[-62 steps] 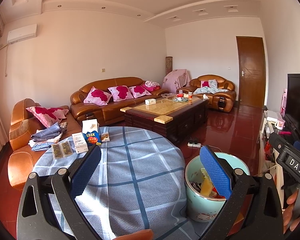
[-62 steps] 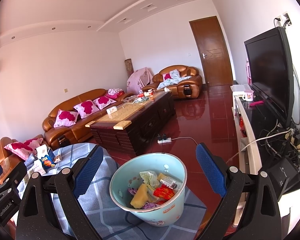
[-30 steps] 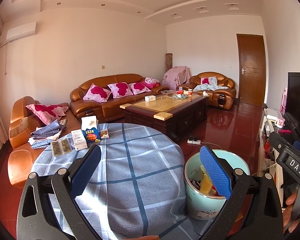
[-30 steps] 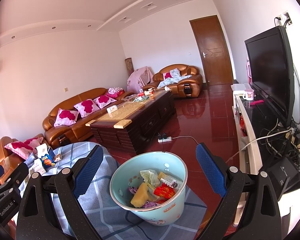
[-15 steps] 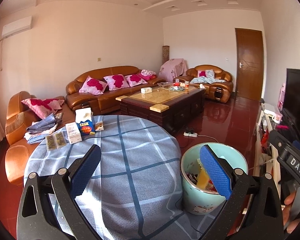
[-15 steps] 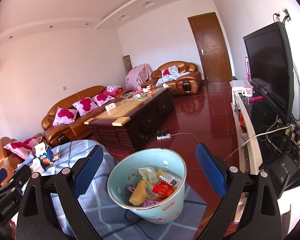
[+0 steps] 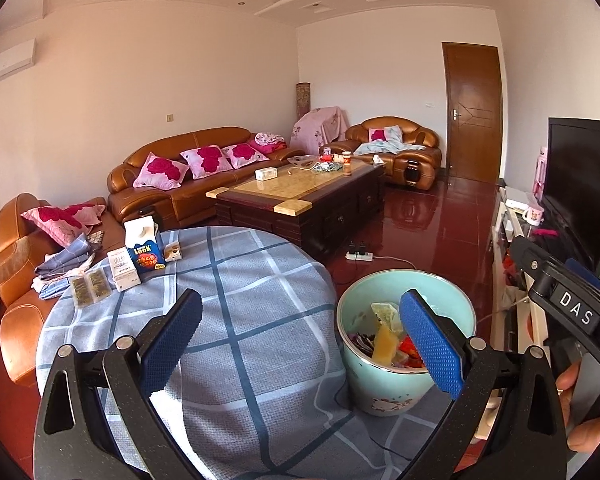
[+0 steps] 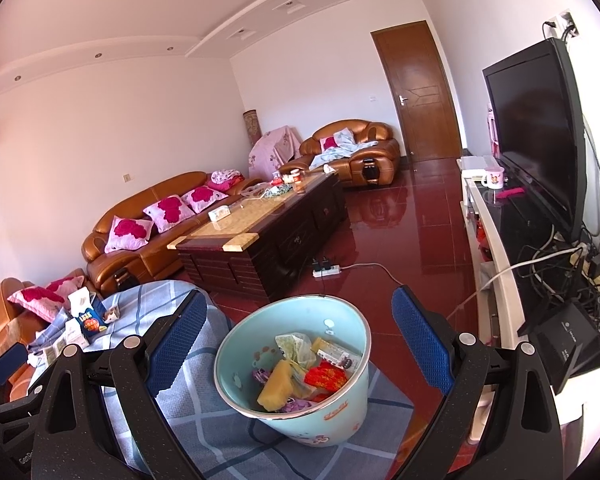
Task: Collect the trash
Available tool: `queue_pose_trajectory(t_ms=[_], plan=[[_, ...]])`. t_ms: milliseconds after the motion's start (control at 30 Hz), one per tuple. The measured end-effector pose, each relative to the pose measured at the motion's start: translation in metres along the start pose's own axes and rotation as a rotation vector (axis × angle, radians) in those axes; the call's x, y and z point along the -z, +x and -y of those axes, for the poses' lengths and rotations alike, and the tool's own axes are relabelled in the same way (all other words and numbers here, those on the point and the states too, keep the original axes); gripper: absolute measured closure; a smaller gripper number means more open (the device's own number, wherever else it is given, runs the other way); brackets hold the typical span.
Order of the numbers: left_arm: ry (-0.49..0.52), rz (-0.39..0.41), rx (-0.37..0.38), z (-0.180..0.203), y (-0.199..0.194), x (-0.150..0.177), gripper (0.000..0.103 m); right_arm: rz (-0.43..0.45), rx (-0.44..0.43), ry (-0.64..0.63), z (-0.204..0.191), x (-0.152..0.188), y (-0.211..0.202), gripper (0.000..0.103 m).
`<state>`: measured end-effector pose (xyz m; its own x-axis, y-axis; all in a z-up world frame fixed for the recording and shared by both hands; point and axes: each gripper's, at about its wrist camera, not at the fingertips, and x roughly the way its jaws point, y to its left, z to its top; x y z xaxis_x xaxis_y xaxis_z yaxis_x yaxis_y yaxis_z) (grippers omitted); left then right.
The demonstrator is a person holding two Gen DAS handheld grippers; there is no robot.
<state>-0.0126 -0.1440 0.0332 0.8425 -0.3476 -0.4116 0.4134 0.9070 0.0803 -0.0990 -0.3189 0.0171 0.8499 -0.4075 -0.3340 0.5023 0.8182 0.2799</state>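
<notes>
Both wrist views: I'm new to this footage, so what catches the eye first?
The pale green trash bin, with wrappers inside, sits at the near right of the checked tablecloth. Both the left gripper and right gripper are open and empty. A blue carton stands at the table's far left.

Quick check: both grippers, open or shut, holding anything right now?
Left gripper: jaws open, holding nothing.
Right gripper: jaws open, holding nothing.
</notes>
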Motion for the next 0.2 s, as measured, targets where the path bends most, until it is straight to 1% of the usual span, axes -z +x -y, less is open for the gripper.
queue_pose_trajectory(t_ms=[200], plan=[[-0.019,-0.014,-0.014,-0.0062,0.0037,-0.0016,0.006,-0.003,0.001,0.001,-0.0002,0.0005,0.0004,0.011]])
